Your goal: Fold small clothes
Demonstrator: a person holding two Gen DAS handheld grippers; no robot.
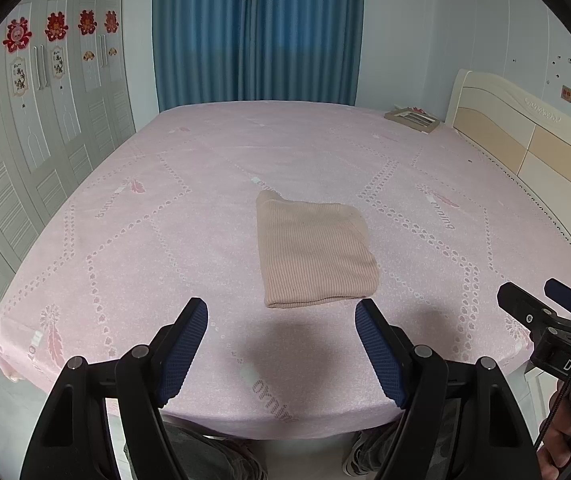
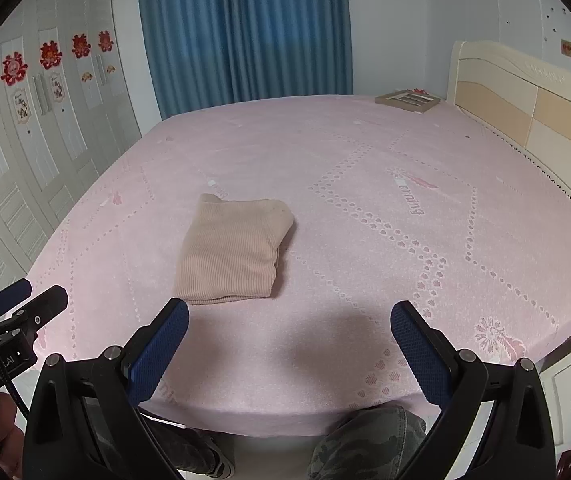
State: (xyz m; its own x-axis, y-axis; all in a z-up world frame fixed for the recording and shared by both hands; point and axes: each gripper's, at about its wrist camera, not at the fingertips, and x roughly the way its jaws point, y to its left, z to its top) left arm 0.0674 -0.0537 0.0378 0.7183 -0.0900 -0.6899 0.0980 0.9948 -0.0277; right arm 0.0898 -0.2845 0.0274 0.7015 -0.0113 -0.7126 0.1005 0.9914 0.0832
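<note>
A beige ribbed knit garment [image 1: 313, 250] [image 2: 231, 250] lies folded into a compact rectangle on the pink bed sheet [image 1: 189, 216] [image 2: 365, 232]. My left gripper [image 1: 281, 312] hovers over the near edge of the bed just short of the garment, open, with nothing between its blue pads. My right gripper [image 2: 289, 316] is open too and empty, a little to the right of the garment's near edge. Each gripper shows at the side of the other's view: the right one [image 1: 545, 300], the left one [image 2: 31, 300].
A framed picture [image 1: 413, 119] [image 2: 407, 100] lies at the bed's far right corner by the cream headboard [image 1: 525, 136] [image 2: 525, 96]. White wardrobe doors [image 1: 25, 128] line the left side, blue curtains [image 2: 245, 32] hang behind. A person's legs [image 2: 365, 440] stand at the bed's near edge.
</note>
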